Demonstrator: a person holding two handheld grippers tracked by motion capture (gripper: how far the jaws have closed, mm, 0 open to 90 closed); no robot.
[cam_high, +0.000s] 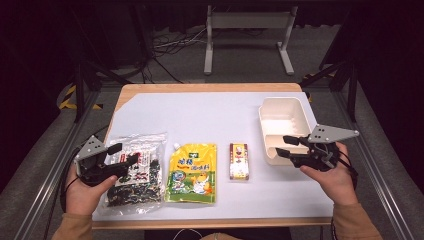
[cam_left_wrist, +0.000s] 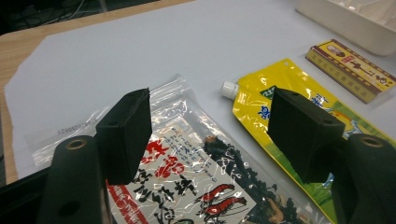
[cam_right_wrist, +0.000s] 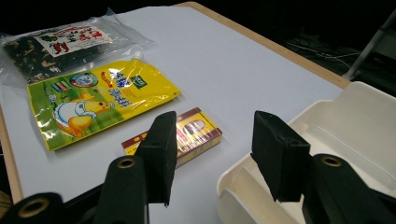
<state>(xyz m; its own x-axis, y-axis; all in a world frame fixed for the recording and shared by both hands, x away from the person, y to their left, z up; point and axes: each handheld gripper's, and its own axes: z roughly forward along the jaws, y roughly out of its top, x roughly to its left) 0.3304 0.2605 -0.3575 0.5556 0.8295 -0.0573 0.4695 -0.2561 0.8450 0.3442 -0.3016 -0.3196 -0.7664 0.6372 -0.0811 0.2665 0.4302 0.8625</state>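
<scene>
Three packs lie in a row on the white sheet: a clear bag of dark dried food, a yellow spout pouch and a small red-and-yellow box. A white two-part container stands at the right. My left gripper hovers open over the clear bag's left part, nothing between its jaws. In the left gripper view the gripper frames the bag and the pouch. My right gripper is open at the container's near edge. In the right gripper view the gripper spans the box and the container rim.
The white sheet covers most of a wooden table, with bare wood along the far edge. A metal stand and cables lie on the floor beyond. Open sheet stretches behind the packs, up to the far edge.
</scene>
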